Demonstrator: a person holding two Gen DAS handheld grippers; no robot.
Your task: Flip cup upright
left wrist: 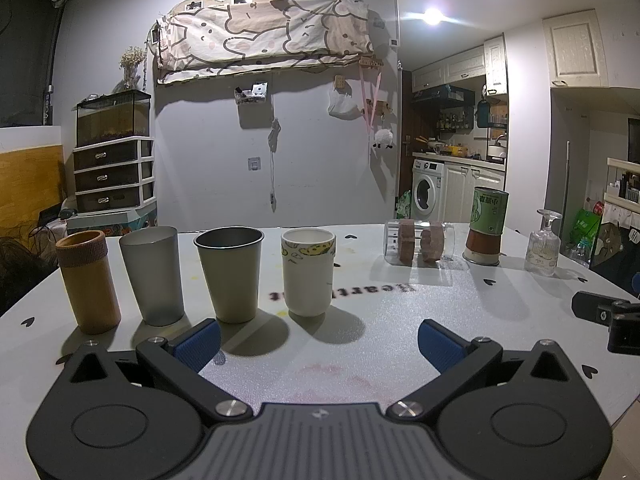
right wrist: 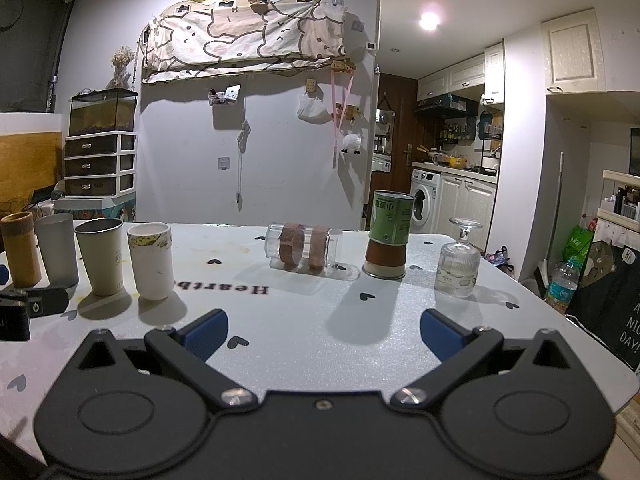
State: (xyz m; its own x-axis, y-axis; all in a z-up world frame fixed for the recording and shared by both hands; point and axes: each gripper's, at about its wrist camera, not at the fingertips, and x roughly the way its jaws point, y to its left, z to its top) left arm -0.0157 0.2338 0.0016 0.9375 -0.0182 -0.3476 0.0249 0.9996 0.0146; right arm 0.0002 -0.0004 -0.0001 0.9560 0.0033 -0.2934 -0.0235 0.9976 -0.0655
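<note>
Glass cup point(right wrist: 304, 249) lies sideways, axis left-right, far-left of our right claw point(right wrist: 324, 334); both claws released; right nearer.

Drawer unit point(right wrist: 99, 164) with tank point(right wrist: 103, 112) stood beyond counter's point(right wrist: 304, 320) far-left corner; washing machine point(right wrist: 425, 200) beyond far-right edge; water bottle point(right wrist: 563, 285) off right edge.

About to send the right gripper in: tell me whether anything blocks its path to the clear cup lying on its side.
Nothing visible does. Only bare table lies between the open right gripper and the clear cup. The green can and the upturned stemmed glass stand off to its right.
</note>
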